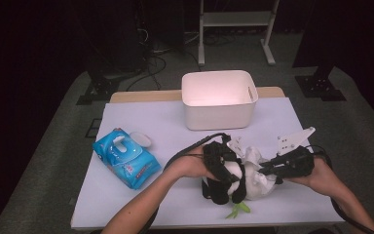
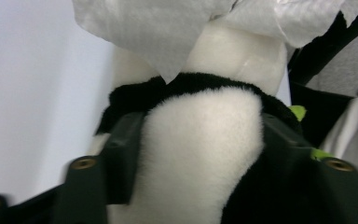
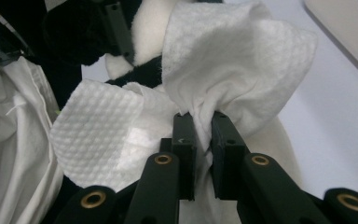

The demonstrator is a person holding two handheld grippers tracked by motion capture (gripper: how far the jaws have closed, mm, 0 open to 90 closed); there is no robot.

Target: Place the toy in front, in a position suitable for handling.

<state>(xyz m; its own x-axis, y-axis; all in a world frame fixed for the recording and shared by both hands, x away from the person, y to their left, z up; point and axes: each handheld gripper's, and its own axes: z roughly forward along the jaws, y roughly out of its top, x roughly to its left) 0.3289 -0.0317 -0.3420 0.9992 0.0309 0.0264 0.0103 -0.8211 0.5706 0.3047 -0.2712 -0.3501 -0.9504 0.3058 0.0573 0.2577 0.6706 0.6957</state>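
While panda plush (image 1: 226,178) lies on table (image 1: 175,122) near front edge, left gripper (image 2: 193,140) clasps its white body, jaws pressed on either flank; right gripper (image 3: 201,122) pinches white wipe (image 3: 233,60), bunched between nearly closed jaws, draped against plush.

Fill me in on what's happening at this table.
A person is wiping a panda plush toy at the table's near edge. The left gripper has its jaws on either side of the toy's body, while the right gripper pinches a white wet wipe against it. A blue wipes pack lies to the left and a white bin stands behind.
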